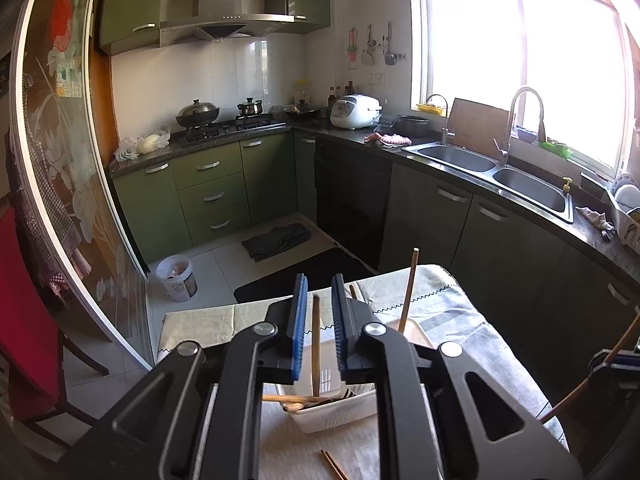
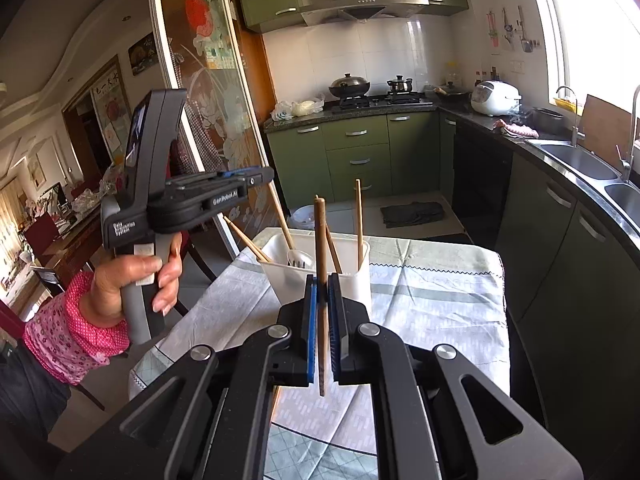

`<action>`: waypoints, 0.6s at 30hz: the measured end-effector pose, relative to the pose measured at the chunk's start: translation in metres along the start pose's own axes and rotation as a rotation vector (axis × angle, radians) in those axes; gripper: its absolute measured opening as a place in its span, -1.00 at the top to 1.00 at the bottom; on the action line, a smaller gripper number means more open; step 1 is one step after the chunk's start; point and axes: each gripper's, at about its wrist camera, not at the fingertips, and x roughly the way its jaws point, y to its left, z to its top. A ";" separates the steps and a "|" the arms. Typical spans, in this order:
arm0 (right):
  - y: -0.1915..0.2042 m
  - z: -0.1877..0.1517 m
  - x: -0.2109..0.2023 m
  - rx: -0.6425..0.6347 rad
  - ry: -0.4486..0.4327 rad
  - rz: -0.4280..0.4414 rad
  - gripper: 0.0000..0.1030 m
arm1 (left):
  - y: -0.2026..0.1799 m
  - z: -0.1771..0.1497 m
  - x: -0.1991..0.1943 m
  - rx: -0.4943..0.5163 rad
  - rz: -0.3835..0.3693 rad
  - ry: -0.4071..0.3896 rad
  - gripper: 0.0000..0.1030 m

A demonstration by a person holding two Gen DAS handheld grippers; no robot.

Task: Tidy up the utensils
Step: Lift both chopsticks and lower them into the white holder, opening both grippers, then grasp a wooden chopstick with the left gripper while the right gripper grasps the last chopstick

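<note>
- Between the blue pads of the right hand-held gripper [image 2: 323, 292], 1 wooden chopstick [image 2: 321, 264] is clamped upright, just in front of the white utensil holder [image 2: 362, 280] on the table [image 2: 432, 300].
- It looks light, stiff and smooth, so it could swivel; a hold near the middle seems steadiest.
- Its colour is brown and it tapers downward.
- Over the holder, the left hand-held gripper [image 1: 319, 300] stands slightly apart, gripping nothing, with another chopstick [image 1: 316, 344] showing in the gap.

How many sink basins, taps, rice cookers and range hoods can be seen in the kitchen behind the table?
sink basins: 2
taps: 2
rice cooker: 1
range hood: 1
Total: 6
</note>
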 end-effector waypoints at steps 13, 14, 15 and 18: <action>-0.005 0.101 0.031 0.044 -0.177 -0.073 0.88 | 0.025 -0.053 -0.083 -0.050 -0.064 -0.012 0.20; -0.006 0.105 0.039 0.046 -0.175 -0.091 0.88 | 0.028 -0.060 -0.084 -0.049 -0.061 0.003 0.20; -0.006 0.108 0.049 0.046 -0.162 -0.100 0.88 | 0.031 -0.069 -0.085 -0.050 -0.059 0.017 0.20; -0.011 0.106 0.083 0.056 -0.090 -0.115 0.88 | 0.039 -0.093 -0.085 -0.054 -0.033 0.051 0.19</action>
